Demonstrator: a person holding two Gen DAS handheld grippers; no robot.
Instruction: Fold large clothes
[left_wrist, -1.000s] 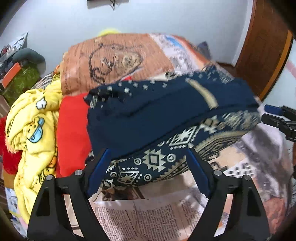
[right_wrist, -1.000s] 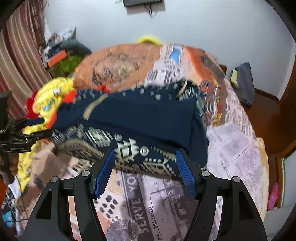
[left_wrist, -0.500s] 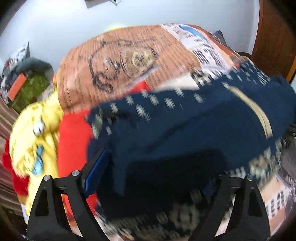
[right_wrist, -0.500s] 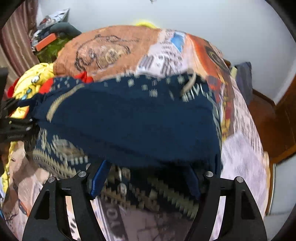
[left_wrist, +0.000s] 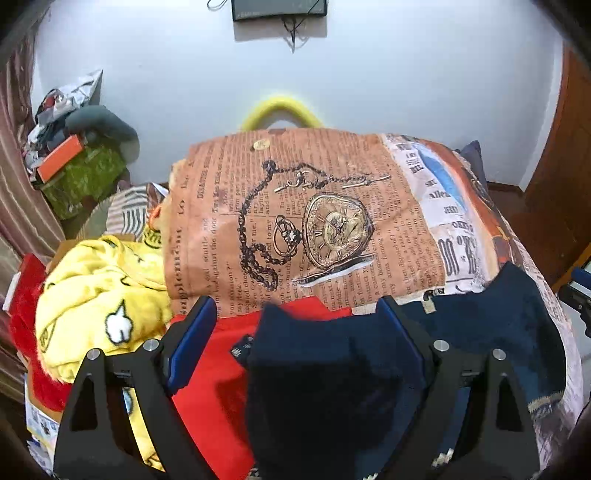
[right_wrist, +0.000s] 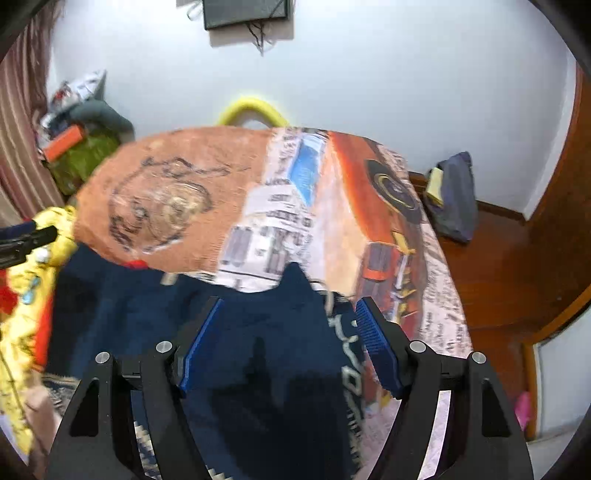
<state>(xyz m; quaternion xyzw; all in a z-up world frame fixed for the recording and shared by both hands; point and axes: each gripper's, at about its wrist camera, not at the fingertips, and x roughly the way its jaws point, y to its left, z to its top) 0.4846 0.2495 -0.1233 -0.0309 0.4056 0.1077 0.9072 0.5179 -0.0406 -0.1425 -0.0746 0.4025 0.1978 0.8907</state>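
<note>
Both sets of fingers are being held spread, clamping nothing: the left gripper and right gripper are hanging over the navy garment, which is lying folded on the bed, its length running across beneath both, each near one end.

Matt navy knit garment; soft printed cloth bedspread; glossy wood floor.
</note>
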